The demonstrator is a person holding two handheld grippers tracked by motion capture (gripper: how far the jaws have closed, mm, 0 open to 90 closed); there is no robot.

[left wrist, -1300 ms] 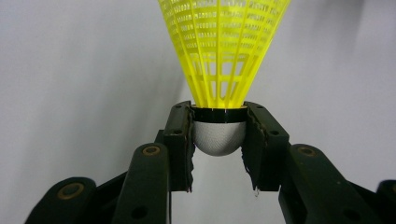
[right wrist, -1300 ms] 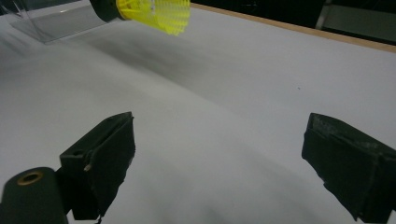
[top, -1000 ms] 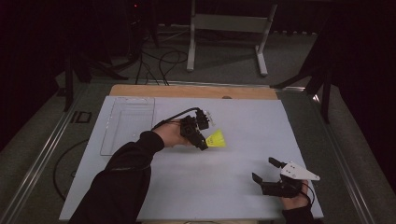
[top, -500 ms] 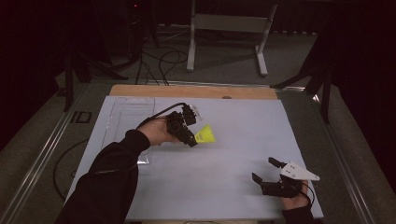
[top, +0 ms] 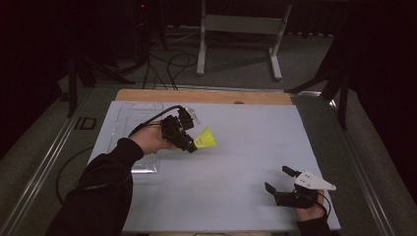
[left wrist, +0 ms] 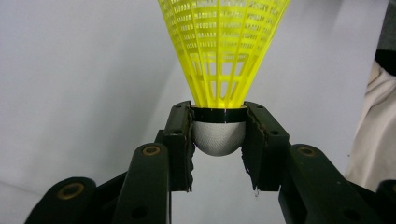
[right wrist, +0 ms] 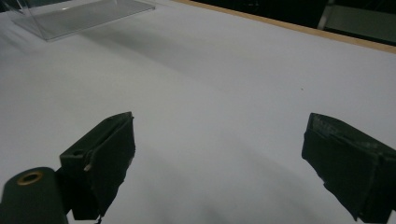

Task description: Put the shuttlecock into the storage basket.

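The left tool [top: 189, 136] clenches a yellow plastic mesh shuttlecock [top: 205, 138] by its rounded white cork base [left wrist: 218, 137], the two black jaws pressed against either side of the cork just under its black band. In the high view the shuttlecock is held over the left-centre of the white-topped bench [top: 236, 162], its flared skirt pointing toward the person's right. A black cable [top: 152, 119] loops back from the tool over the person's left hand [top: 153, 140], whose black sleeve [top: 101, 189] comes in from the bottom edge.

The right tool [top: 281, 183] stands released near the bench's front right corner, its jaws spread wide with bare white surface between them, and a grey three-cornered plate [top: 314, 181] on top. It is well apart from the shuttlecock.

A clear, shallow plastic tray [top: 129, 123] lies at the bench's far left, just behind the left hand; what it holds cannot be made out. No writing is legible anywhere. A strip of bare wood [top: 206, 96] edges the far side of the bench. Beyond it, on the dark floor, stand a grey metal frame [top: 238, 29] and tangled black cables [top: 172, 61].
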